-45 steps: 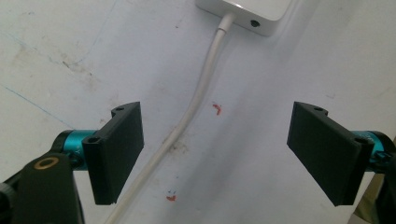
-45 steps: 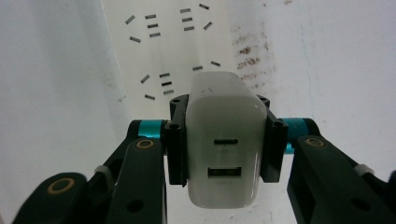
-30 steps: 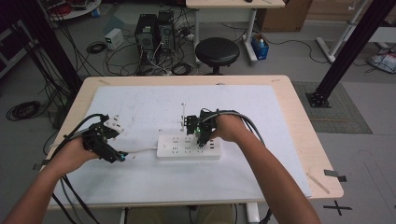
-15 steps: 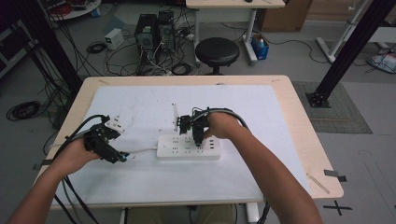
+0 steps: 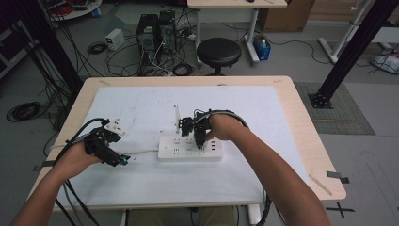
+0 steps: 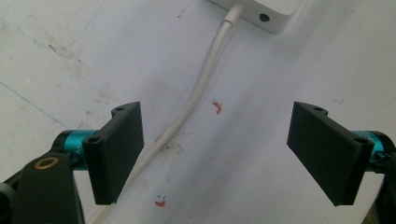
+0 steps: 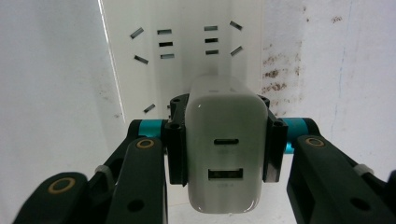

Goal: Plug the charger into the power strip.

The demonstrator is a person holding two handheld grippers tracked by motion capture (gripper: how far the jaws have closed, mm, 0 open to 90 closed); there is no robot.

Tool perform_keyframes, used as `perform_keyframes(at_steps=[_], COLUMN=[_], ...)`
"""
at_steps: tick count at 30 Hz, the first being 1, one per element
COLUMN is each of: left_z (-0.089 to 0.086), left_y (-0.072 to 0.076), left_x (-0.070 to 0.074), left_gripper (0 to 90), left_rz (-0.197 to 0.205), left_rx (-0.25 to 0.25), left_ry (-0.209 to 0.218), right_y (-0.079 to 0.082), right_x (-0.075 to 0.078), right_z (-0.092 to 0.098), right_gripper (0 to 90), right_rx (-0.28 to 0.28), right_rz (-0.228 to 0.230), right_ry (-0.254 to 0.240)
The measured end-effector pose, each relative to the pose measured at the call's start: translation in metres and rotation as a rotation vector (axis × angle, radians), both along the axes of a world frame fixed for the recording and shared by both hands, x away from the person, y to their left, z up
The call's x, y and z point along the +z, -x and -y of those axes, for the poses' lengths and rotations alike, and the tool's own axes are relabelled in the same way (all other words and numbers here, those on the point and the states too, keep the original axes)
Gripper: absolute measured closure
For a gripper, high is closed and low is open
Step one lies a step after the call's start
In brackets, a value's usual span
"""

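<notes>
A white power strip (image 5: 190,149) lies flat on the white sheet near the table's middle. My right gripper (image 5: 199,137) hovers over its middle sockets, pointing down. In the right gripper view my right gripper (image 7: 226,140) is shut on a white USB charger (image 7: 224,158), whose port face looks at the camera. Behind the charger lie the power strip's (image 7: 187,46) socket slots. My left gripper (image 5: 123,160) rests low at the left, with its jaws open. The strip's white cable (image 6: 201,93) runs on the sheet between the left gripper's (image 6: 215,149) jaws, untouched.
A small white plug block (image 5: 115,127) lies on the sheet beyond the left hand. A thin white upright piece (image 5: 177,118) stands just left of the right gripper. The table edge (image 5: 301,122) runs at the right; a black stool (image 5: 219,51) stands behind.
The right hand has shifted slightly over the power strip, with the charger still in its grip. The left hand has stayed where it was.
</notes>
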State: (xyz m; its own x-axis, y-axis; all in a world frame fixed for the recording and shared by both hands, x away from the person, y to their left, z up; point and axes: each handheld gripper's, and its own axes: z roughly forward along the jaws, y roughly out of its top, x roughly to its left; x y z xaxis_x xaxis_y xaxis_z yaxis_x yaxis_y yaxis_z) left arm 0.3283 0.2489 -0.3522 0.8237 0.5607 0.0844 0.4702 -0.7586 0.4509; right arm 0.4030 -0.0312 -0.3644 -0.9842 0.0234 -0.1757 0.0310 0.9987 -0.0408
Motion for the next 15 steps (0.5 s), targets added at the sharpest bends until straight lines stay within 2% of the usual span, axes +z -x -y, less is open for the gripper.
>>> perform_keyframes(at_steps=[1,3,4,6,8,11,13,15], left_z=[-0.001,-0.001,-0.002,-0.003,-0.003,-0.002,0.0,0.002], left_y=[0.0,0.0,0.0,0.0,0.0,0.0,0.0,0.0], left_x=[0.001,0.002,0.003,0.004,0.005,0.006,0.006,0.005], left_gripper=[18.7,18.7,18.7,18.7,18.7,18.7,18.7,18.7], left_rz=[0.0,0.006,0.007,0.006,0.006,0.007,0.004,0.004], left_rx=[0.0,0.007,0.007,0.009,0.013,0.012,0.004,0.0], left_ry=[-0.002,0.003,0.001,0.001,-0.001,-0.004,-0.002,-0.001], right_y=[0.002,0.004,0.002,-0.003,-0.004,0.001,0.002,-0.002], right_x=[-0.002,-0.002,-0.001,-0.001,-0.001,-0.003,-0.003,-0.003], right_z=[-0.001,0.002,0.004,0.006,0.005,-0.002,-0.006,-0.005], right_gripper=[62.3,62.3,62.2,62.2,62.2,62.4,62.4,62.4], right_rx=[0.028,0.022,-0.012,-0.021,-0.026,0.016,0.019,0.009], right_rz=[0.015,0.026,0.006,-0.021,-0.027,0.012,0.014,-0.009], right_ry=[0.016,0.002,-0.022,-0.047,-0.031,0.03,0.061,0.053])
